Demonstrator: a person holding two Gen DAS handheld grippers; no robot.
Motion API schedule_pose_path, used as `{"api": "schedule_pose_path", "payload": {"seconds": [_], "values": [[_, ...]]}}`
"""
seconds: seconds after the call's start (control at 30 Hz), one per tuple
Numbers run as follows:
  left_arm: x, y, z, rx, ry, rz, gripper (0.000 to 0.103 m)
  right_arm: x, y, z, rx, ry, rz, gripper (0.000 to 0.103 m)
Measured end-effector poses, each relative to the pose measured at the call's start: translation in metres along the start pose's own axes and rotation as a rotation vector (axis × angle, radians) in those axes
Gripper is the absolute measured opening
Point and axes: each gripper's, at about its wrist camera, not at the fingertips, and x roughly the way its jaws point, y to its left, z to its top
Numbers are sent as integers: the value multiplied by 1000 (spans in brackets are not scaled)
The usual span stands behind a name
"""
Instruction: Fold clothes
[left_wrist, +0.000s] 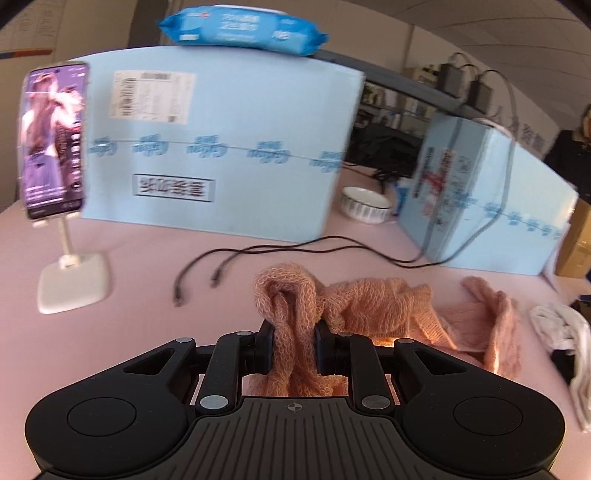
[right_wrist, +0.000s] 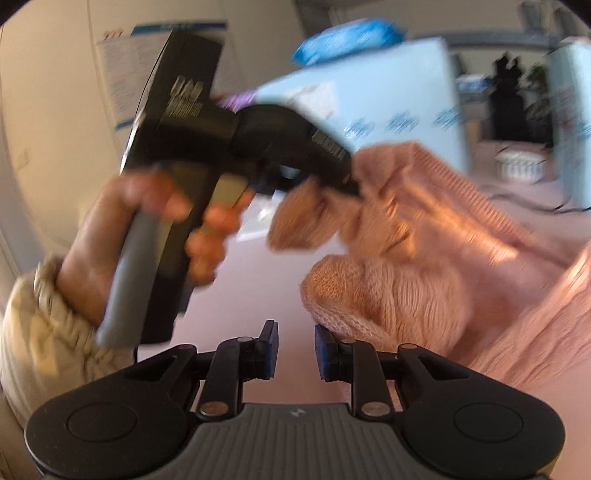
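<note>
left claw (left_wrist: 294, 347): closed on a bunched fold of the pink knit sweater (left_wrist: 369, 310); fabric is pinched between both pads and lifted in a loop above them.
right claw (right_wrist: 295, 350): jaws parted, nothing held between them; the sweater's near edge sits just beside the right pad, contact cannot be confirmed due to blur.
sweater: crumpled on the pink counter (left_wrist: 140, 325), spread to the right of the left claw; in the right wrist view it is seen raised at one end by the left claw.
left hand (right_wrist: 122, 236): wrapped around the left gripper's handle, beige cuff at the wrist.
counter items: phone on white stand (left_wrist: 55, 140) at left, two black cable ends (left_wrist: 195, 284) ahead, white bowl (left_wrist: 365, 205) between blue boxes (left_wrist: 221, 147), white cloth (left_wrist: 561, 332) at far right.
on box: blue wipes pack (left_wrist: 240, 27).
</note>
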Motion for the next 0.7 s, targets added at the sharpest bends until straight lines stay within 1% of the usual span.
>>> {"api": "schedule_pose_path", "payload": {"seconds": [0.03,0.07,0.1,0.13,0.17,0.2,0.27,0.3,0.33,0.37,0.4,0.43,0.5,0.57,0.63,0.67,0.7], "values": [[4,7,2,-4,12,18,20,12,1,0,7,28,7,27],[8,12,3,-7,22,29,20,23,3,0,14,50,15,34],[14,19,4,-7,44,37,21,25,3,1,15,42,28,38],[24,29,5,-3,84,37,23,27,3,2,15,36,39,50],[32,39,6,-10,124,25,28,24,2,5,12,37,44,60],[38,49,6,-30,159,12,33,18,0,8,13,27,57,63],[44,65,5,-76,199,7,61,-3,-10,17,27,-16,69,69],[42,78,5,-111,204,10,66,-19,-18,23,36,-60,58,71],[39,86,5,-133,194,15,72,-33,-27,30,43,-112,37,78],[32,97,6,-149,174,31,76,-46,-35,35,53,-161,0,86],[24,105,6,-161,157,50,77,-55,-43,38,63,-196,-47,90],[18,111,6,-169,146,63,80,-64,-56,46,75,-228,-132,94],[3,122,6,-177,125,84,84,-80,-81,62,100,-284,-304,94],[-10,129,6,-175,118,94,86,-78,-116,84,144,-258,-481,94],[-24,130,4,-171,123,84,86,-66,-153,104,193,-201,-583,94],[-30,128,2,-163,139,40,86,-59,-170,113,216,-172,-632,94],[-35,120,-4,-148,170,-50,86,-49,-184,121,229,-140,-673,94]]}}
